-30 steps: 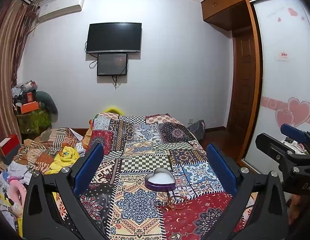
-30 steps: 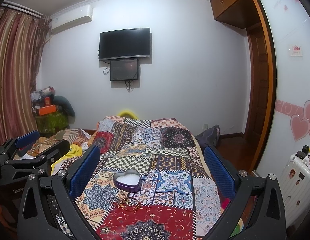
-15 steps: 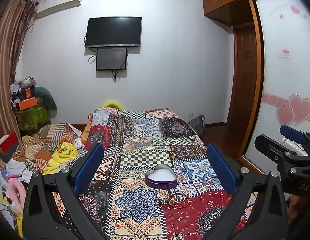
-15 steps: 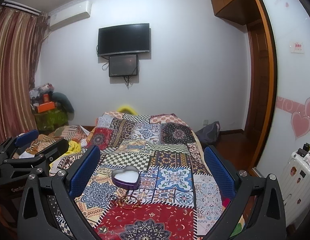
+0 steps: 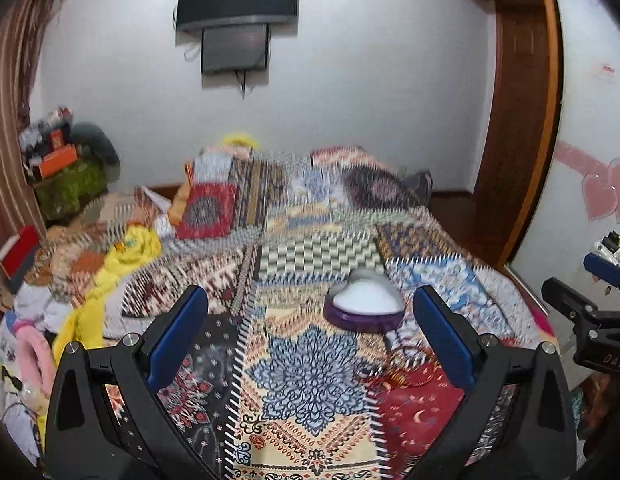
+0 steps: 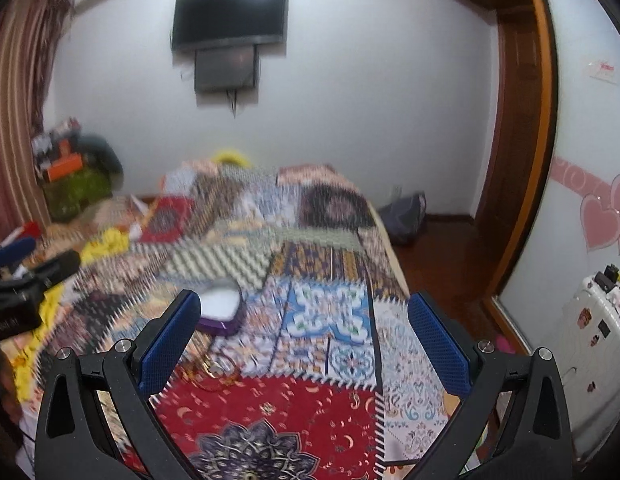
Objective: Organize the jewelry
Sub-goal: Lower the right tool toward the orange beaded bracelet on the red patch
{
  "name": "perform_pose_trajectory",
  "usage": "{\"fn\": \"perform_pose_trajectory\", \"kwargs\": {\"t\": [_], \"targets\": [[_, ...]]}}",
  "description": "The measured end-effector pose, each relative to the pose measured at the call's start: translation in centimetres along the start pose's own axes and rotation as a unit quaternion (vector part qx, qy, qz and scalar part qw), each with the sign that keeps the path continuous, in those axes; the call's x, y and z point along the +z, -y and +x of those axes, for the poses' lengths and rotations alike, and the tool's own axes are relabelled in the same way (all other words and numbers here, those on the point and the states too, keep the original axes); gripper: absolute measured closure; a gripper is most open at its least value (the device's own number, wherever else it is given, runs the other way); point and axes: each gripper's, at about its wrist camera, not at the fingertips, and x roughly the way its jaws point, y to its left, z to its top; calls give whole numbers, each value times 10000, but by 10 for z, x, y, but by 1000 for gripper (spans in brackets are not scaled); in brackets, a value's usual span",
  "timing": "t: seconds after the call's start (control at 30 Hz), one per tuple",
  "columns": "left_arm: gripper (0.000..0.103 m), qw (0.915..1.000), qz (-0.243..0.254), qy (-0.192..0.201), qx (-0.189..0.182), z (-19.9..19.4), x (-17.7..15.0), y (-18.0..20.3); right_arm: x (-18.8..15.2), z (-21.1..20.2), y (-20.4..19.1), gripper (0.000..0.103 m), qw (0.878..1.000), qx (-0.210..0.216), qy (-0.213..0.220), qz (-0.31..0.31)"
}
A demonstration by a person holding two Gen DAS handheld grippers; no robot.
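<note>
Nearest, the left gripper [image 5: 310, 328] fills the bottom of its own view, its blue-padded fingers [image 5: 177, 336] spread wide with nothing between them, hovering above the patchwork-patterned bedspread [image 5: 310, 380] of the bed. The right gripper [image 6: 305, 332] is likewise spread wide and empty over the red patch of the same cover; its tip also shows at 3 o'clock in the left view, and the left one's tip appears at 9 o'clock in the right view.

Just beyond the left fingers, toward 1 o'clock, a tangle of thin gold-coloured jewelry [image 5: 414, 364] lies loose on the bedspread, blurred, so single pieces cannot be told apart. In the right view it sits at about 10 o'clock, just past the left-hand finger. Directly behind it rests the purple heart-shaped box with white lining [image 5: 364, 306], open, near the jewelry; whether they touch is unclear.

Farther off, a heap of clothes with a yellow garment [image 5: 125, 248] lies at 9 o'clock beside the bed. On the far white wall, at 12 o'clock, hangs a black television [image 6: 229, 14] with a smaller dark screen [image 6: 225, 68] beneath it.
</note>
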Motion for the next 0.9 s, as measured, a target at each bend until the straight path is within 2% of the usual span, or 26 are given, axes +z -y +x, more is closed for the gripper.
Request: {"fn": "perform_pose_trajectory", "kwargs": {"t": [0.17, 0.23, 0.33, 0.43, 0.5, 0.67, 0.8, 0.9], "targets": [[4, 9975, -30, -685, -143, 43, -17, -10, -14, 31, 2, 0, 9983, 162, -564, -13], [14, 9953, -2, -939, -237, 57, -23, -10, -20, 42, 1, 0, 9968, 248, -762, -28], [21, 9898, 43, -1365, -407, 76, -36, -9, -26, 58, -2, 0, 9940, 377, -1018, -111], [32, 9851, 92, -1619, -570, 88, -44, -5, -32, 69, -8, 1, 9911, 527, -1199, -232], [35, 9827, 173, -1732, -625, 94, -49, -1, -34, 76, -12, 1, 9898, 597, -1259, -295], [46, 9762, 341, -1934, -920, 100, -55, 9, -40, 88, -23, 12, 9856, 784, -1435, -431], [75, 9710, 550, -1995, -1200, 101, -58, 19, -44, 95, -30, 27, 9816, 970, -1565, -503], [80, 9676, 632, -1970, -1450, 100, -59, 26, -46, 100, -32, 36, 9793, 1056, -1642, -542]]}}
